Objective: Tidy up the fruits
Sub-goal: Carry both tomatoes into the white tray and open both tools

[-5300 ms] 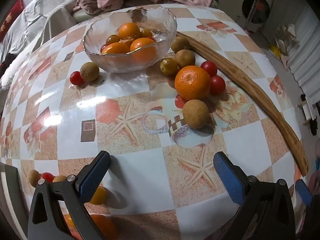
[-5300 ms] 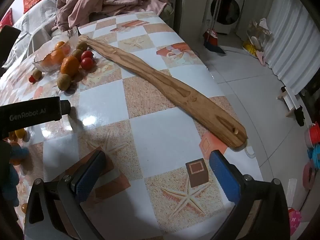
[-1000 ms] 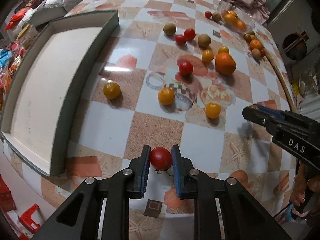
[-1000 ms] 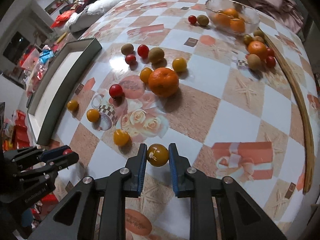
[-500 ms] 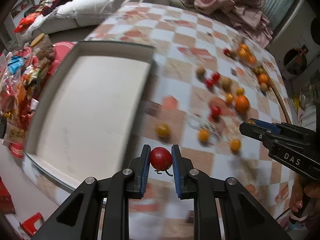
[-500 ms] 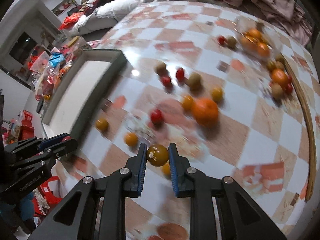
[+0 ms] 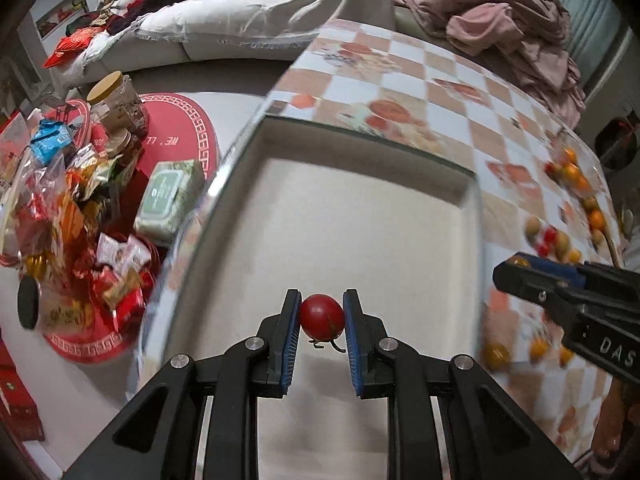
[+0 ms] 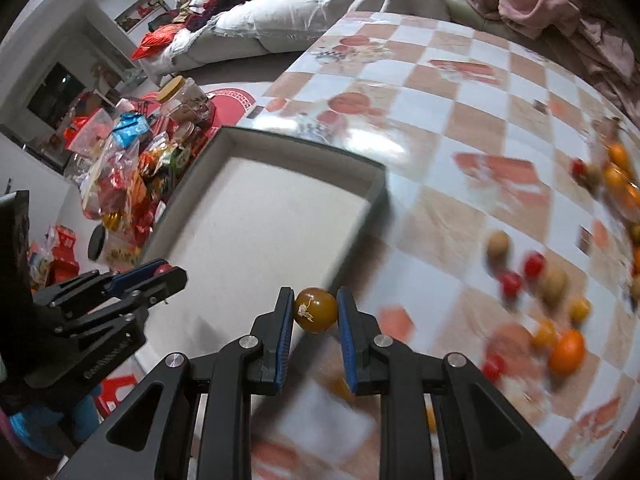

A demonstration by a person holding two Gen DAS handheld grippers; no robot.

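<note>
Left tool (image 7: 322, 322) pinching a red tomato (image 7: 322, 317) between its blue pads, stem end down. It hangs over the pale floor of the tray (image 7: 460, 168), near the tray's near end.

Right tool (image 8: 315, 314) pinching a brownish-yellow tomato (image 8: 316, 309), pale stem scar facing the camera. It sits over the tray's right rim, about where tray meets counter (image 8: 440, 92); motion blur makes the exact line hard to place.

Writing: "DAS" in white on the right tool's body, seen from the left wrist view. Raised lettering on the left tool's body in the right wrist view, too blurred to read. Mirrored characters on the red round mat (image 7: 176, 136) on the floor, partly readable as "WE.LL" upside down.

Tray: dark raised rim, plain light interior with nothing lying in it. Its left rim runs along the counter edge; beyond that edge the floor holds snack packets (image 7: 60, 208), a jar with a tan lid (image 7: 114, 100) and a green box (image 7: 170, 196).

Counter: checked orange-and-white cloth. Loose fruit (image 8: 536, 280) scattered to the right of the tray, well apart from it, smeared by blur. A bare stretch of cloth lies between tray rim and the fruit.
</note>
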